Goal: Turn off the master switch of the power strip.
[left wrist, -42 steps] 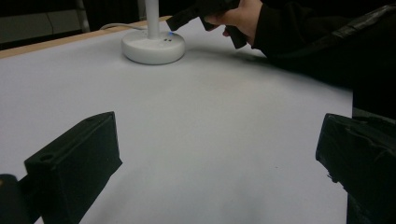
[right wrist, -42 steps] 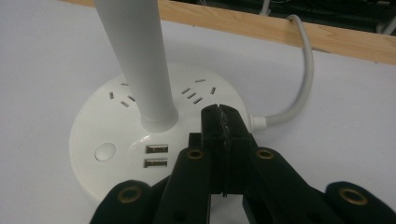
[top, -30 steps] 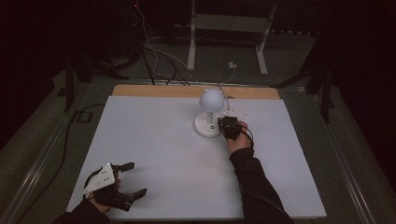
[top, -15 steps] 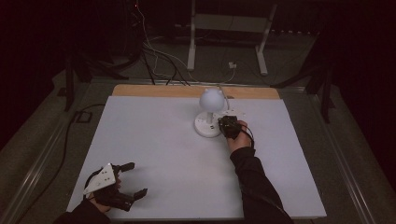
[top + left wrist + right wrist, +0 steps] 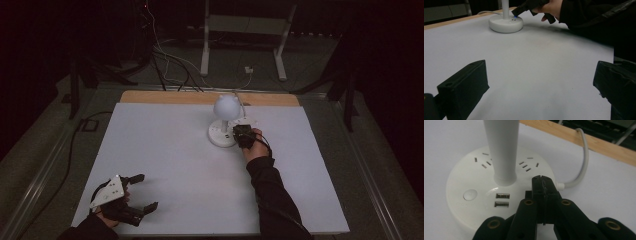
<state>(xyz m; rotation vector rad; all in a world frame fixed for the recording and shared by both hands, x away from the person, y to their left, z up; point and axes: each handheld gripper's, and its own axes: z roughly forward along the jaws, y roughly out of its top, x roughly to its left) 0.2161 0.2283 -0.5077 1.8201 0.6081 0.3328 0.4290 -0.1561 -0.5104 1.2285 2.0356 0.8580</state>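
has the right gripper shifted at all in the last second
No. In the high view the right gripper sits at the same spot against the lamp base as before, jaws shut.

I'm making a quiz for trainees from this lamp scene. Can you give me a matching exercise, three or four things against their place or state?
Things:
1. right gripper
2. left gripper
3. lamp base
4. white cord

Places or states:
A. jaws wide apart, near corner of the white table
B. runs off over the wooden far edge
C. jaws shut, tips over the base
D. round, white, with sockets and two USB ports

Pairs: 1-C, 2-A, 3-D, 4-B
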